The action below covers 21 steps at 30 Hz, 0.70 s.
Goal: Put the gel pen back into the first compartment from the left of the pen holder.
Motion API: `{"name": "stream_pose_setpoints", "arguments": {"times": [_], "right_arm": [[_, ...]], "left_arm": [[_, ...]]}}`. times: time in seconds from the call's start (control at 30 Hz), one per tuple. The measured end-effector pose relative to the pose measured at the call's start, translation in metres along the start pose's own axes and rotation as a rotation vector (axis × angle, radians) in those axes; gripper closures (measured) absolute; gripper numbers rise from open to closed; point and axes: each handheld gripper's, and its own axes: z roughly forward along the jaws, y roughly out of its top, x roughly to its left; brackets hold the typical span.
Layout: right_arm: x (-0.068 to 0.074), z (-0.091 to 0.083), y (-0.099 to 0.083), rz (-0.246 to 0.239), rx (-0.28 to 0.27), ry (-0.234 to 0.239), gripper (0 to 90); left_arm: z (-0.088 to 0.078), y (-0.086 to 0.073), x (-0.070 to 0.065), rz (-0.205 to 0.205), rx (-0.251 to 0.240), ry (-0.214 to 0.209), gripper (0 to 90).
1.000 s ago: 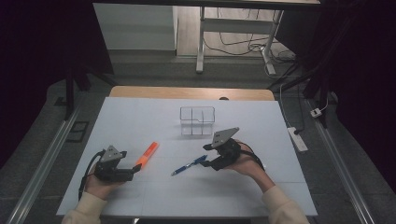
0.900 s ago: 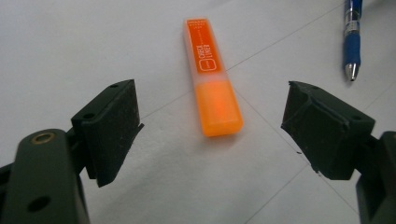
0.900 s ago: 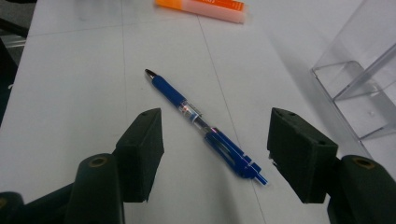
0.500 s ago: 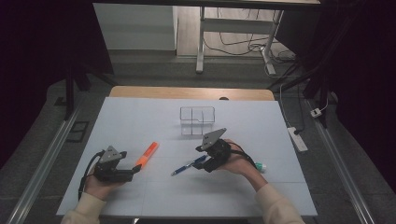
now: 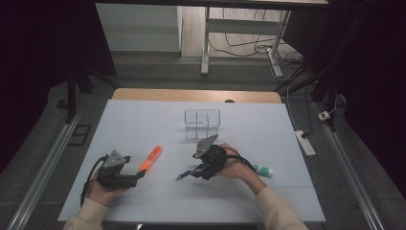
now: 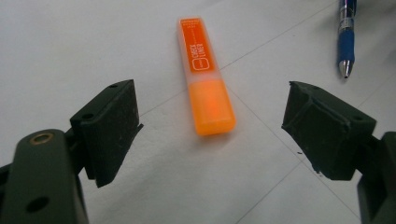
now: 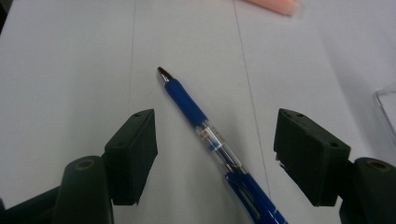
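Note:
An orange highlighter (image 5: 151,158) (image 6: 205,84) lies on the white table, just ahead of my left gripper (image 5: 137,175) (image 6: 212,135), which is open and apart from it. A blue pen (image 5: 184,175) (image 7: 210,135) lies slantwise with its tip towards the left. My right gripper (image 5: 196,172) (image 7: 217,158) straddles the pen's clear barrel. Its jaws have just been opening, and the pen lies between the pads without being touched. Farther back on the table stands a clear plastic box (image 5: 202,123) with compartments.
A green-and-white tube (image 5: 262,170) lies to the right of the right hand. A white power strip (image 5: 305,143) hangs at the table's right edge (image 5: 294,143). The box's corner (image 7: 387,107) shows at the right of the right gripper view.
The right hand has slid left and slightly down over the pen, uncovering the green-and-white tube behind it. The left hand has stayed put.

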Motion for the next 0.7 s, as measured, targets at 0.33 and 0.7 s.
{"name": "stream_pose_setpoints", "arguments": {"times": [0.33, 0.7], "right_arm": [[0.0, 0.016, 0.007, -0.041, 0.043, 0.035, 34.9], [-0.004, 0.031, 0.004, -0.054, 0.088, 0.07, 43.9]], "left_arm": [[0.0, 0.0, 0.0, 0.003, 0.001, 0.003, 18.4], [0.0, -0.001, 0.001, 0.0, 0.003, 0.004, 18.4]]}}
